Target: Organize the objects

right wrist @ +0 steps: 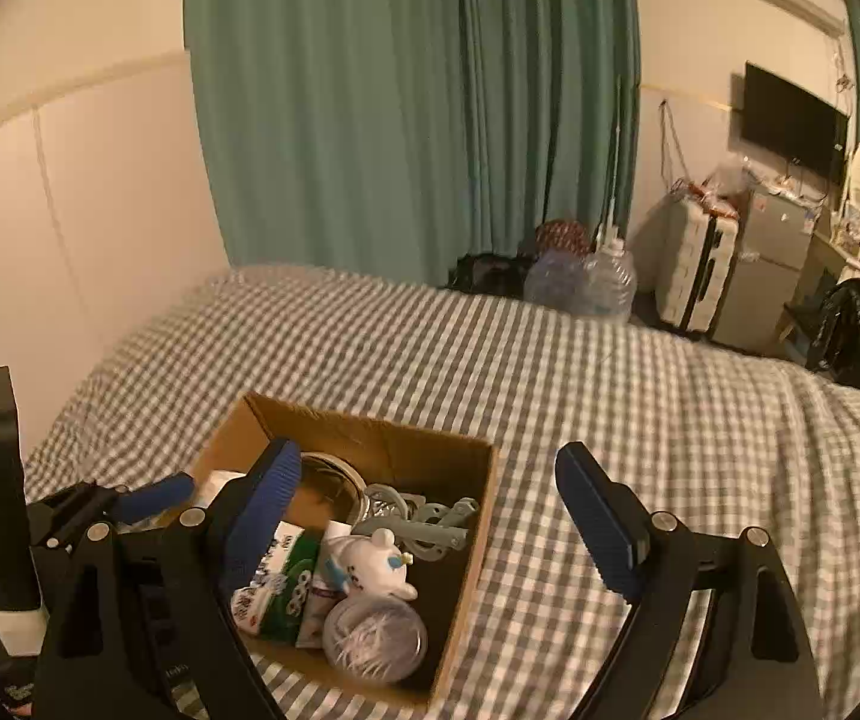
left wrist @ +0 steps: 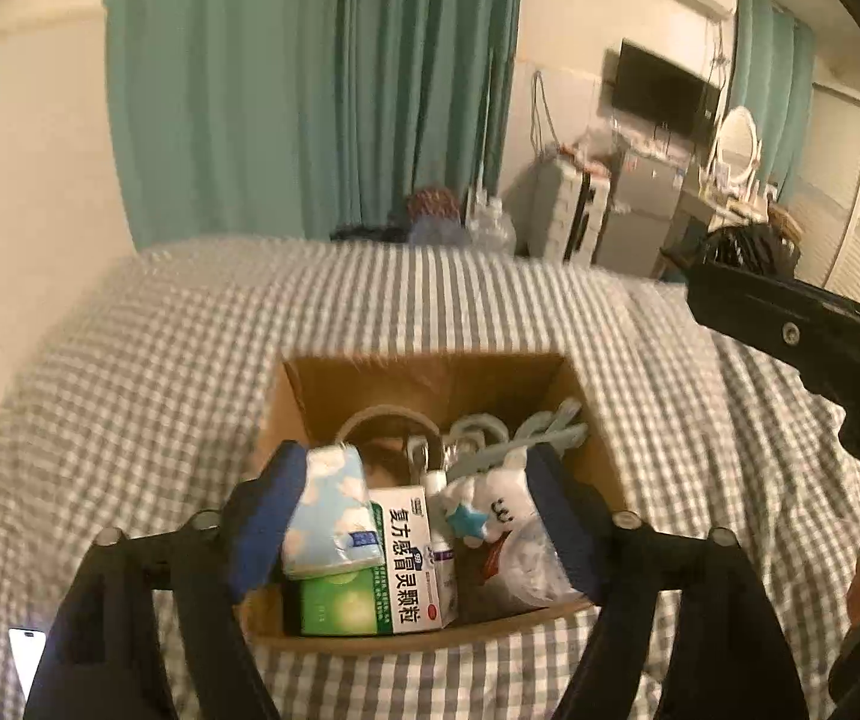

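Observation:
An open cardboard box [left wrist: 303,390] [right wrist: 472,540] sits on the checked bed. It holds a green and white medicine box [left wrist: 405,546] [right wrist: 279,588], a white plush toy [left wrist: 490,504] [right wrist: 369,564], a grey clip piece [right wrist: 430,516], a clear round container [right wrist: 375,636] and a tape roll [left wrist: 381,420]. My left gripper [left wrist: 411,516] is open over the box; a light blue tissue pack [left wrist: 333,516] rests against its left finger. My right gripper [right wrist: 436,522] is open above the box's right side and holds nothing.
The grey checked bedspread [left wrist: 490,312] [right wrist: 640,420] spreads all around the box. Green curtains [right wrist: 405,108], water jugs [right wrist: 580,282], a suitcase [right wrist: 694,264] and a wall TV [right wrist: 796,120] stand beyond the bed. A phone [left wrist: 27,654] lies at the lower left.

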Tool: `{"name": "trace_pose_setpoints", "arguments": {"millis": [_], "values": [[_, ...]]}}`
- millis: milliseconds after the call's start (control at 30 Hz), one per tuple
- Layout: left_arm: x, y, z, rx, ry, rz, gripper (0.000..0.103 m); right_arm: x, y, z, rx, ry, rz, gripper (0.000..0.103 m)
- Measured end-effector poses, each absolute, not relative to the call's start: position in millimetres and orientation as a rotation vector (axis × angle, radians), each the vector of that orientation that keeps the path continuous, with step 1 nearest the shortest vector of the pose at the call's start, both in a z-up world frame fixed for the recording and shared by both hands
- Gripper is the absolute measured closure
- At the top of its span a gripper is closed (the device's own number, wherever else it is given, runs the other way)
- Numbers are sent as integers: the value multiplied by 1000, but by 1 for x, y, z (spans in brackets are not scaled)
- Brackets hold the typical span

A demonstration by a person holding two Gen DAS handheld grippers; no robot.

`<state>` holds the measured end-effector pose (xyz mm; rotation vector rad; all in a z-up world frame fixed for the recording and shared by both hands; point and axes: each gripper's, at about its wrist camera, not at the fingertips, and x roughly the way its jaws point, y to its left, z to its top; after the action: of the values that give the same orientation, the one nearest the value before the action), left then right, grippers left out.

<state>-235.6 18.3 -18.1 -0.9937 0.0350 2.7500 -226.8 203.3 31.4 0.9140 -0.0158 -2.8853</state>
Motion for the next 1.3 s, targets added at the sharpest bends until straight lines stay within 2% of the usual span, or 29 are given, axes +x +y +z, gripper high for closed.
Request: {"name": "trace_pose_setpoints", "arguments": {"millis": [267,467,600,833,1167,1300], "values": [[-172,7,63,-742,52,2878,1,-155,212,107,746,40,-2996,8],[-127,3,96,-566,114,2933,0,-106,218,139,624,57,-3070,0],[-101,6,101,-451,118,2971,0,-75,222,147,539,40,-3128,0],[-76,6,85,-372,112,3011,0,-51,225,118,474,15,-3158,0],[-75,1,34,-421,61,3048,0,-48,242,58,453,-79,-3178,0],[-76,-5,9,-441,39,3081,0,-47,245,27,463,-48,-3193,0]]}}
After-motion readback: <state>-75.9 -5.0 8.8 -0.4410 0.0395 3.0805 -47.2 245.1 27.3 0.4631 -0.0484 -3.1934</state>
